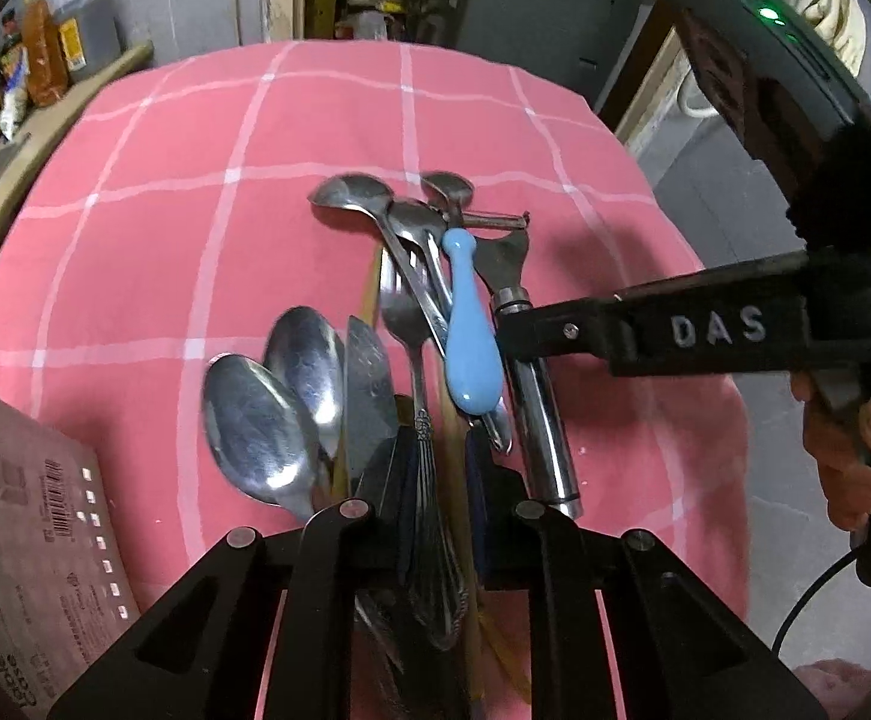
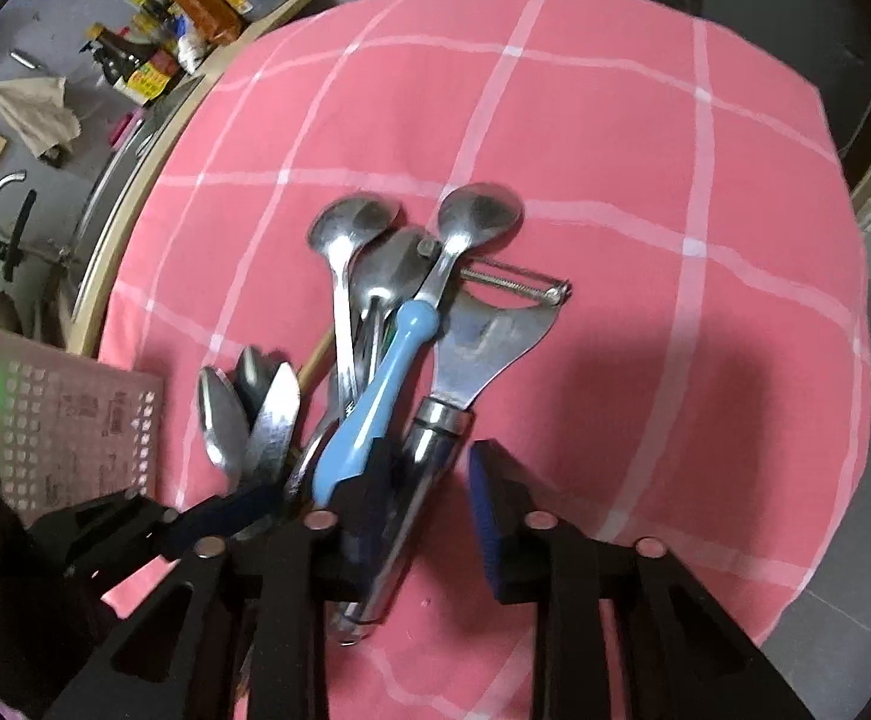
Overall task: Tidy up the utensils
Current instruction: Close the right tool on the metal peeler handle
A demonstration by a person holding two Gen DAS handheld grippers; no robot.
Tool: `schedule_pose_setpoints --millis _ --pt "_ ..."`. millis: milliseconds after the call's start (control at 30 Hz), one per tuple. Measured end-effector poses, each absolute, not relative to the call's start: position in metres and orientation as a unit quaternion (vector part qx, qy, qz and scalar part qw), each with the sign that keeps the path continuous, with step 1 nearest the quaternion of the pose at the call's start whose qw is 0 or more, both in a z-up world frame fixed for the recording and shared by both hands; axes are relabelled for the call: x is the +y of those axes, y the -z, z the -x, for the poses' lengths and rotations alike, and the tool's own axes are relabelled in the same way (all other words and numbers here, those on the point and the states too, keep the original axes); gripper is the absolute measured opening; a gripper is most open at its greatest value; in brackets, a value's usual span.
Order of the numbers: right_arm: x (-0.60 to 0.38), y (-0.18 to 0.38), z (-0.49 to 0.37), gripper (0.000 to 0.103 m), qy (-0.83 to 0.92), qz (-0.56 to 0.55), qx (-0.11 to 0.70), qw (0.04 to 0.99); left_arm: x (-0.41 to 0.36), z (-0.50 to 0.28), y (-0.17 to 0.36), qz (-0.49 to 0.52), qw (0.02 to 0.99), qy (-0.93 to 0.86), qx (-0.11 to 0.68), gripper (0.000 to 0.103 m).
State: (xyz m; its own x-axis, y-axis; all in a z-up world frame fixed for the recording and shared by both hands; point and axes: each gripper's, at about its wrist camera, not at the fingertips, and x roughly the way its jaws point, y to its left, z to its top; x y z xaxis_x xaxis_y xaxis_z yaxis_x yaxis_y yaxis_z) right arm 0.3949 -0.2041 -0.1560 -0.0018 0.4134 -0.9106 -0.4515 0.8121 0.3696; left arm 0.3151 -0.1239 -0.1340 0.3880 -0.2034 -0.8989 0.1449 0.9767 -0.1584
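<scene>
Utensil handles (image 1: 435,540) hidden between left tool (image 1: 441,480) pads, grip unclear

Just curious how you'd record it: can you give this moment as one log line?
left claw: closed on fork | right claw: open around peeler handle, not gripping | pile: unsorted on pink cloth
</scene>
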Motion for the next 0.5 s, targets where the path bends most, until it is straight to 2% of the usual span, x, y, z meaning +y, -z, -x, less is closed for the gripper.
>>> schedule_pose_setpoints --millis 267,500 --pt "-0.2 0.156 -0.401 0.025 -0.304 0.051 0.65 0.694 -0.114 -0.338 0.141 0.092 0.801 0.097 0.584 0.013" --pt "-0.202 0.16 -0.401 0.023 -0.311 0.056 0.653 0.688 -0.107 -0.347 0.149 0.119 0.789 0.09 0.596 0.005"
